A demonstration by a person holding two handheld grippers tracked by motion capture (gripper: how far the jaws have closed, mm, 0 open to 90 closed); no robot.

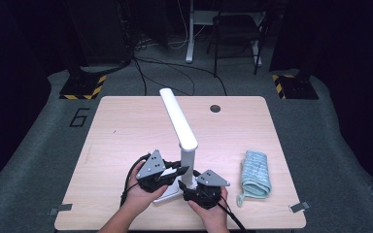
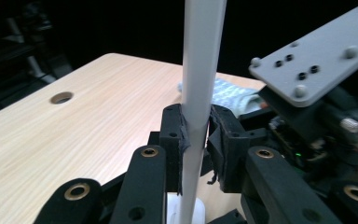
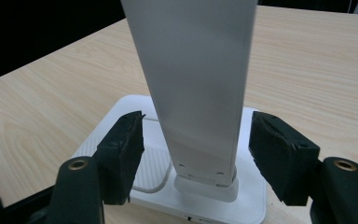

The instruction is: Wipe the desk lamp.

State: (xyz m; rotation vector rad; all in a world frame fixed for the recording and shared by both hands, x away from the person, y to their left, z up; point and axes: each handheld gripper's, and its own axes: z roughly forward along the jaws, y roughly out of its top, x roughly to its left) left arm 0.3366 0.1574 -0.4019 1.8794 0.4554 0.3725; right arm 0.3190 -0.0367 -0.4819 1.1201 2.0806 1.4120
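Observation:
A white desk lamp stands near the table's front edge, with a flat base (image 1: 167,195), an upright post (image 1: 188,162) and a long head (image 1: 177,116) slanting up and away. My left gripper (image 1: 182,171) comes in from the left and is shut on the post (image 2: 200,70), both pads (image 2: 182,135) pressed against its narrow sides. My right gripper (image 1: 187,190) faces the post's broad side (image 3: 196,70) low down; it (image 3: 196,151) is open, a pad (image 3: 121,154) on each side of the post with a gap. The base (image 3: 121,105) lies under them.
A folded light-blue towel (image 1: 256,172) lies to the right of the lamp, also behind the post in the left gripper view (image 2: 233,95). The wooden table (image 1: 126,126) has a cable hole (image 1: 215,108) at the back. Cables and a chair are on the floor beyond.

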